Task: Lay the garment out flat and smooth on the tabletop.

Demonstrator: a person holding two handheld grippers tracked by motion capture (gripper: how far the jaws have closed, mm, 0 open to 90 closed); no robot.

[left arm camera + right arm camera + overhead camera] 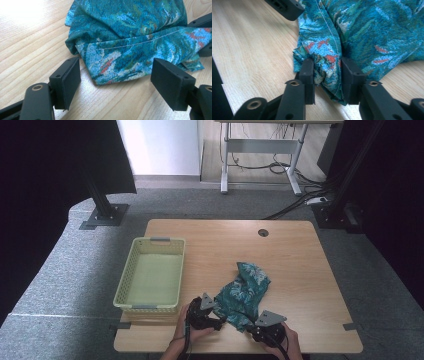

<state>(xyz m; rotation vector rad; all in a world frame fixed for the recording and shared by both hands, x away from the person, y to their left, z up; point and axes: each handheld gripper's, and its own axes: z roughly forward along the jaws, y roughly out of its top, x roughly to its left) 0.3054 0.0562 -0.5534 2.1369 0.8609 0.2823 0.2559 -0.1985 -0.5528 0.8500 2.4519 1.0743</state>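
While the right gripper [327, 75] pinches a bunched corner of the blue-green cloth [245, 292], the left gripper [115, 82] waits with its jaws wide apart, and the other corner lies just in front of them, not touched. It looks like the grabbing step, one corner caught and one to go. Next, the left gripper likely needs to slide forward and close on that hem. The cloth sits crumpled on the table [295, 260], beside the yellow basket [150, 272].
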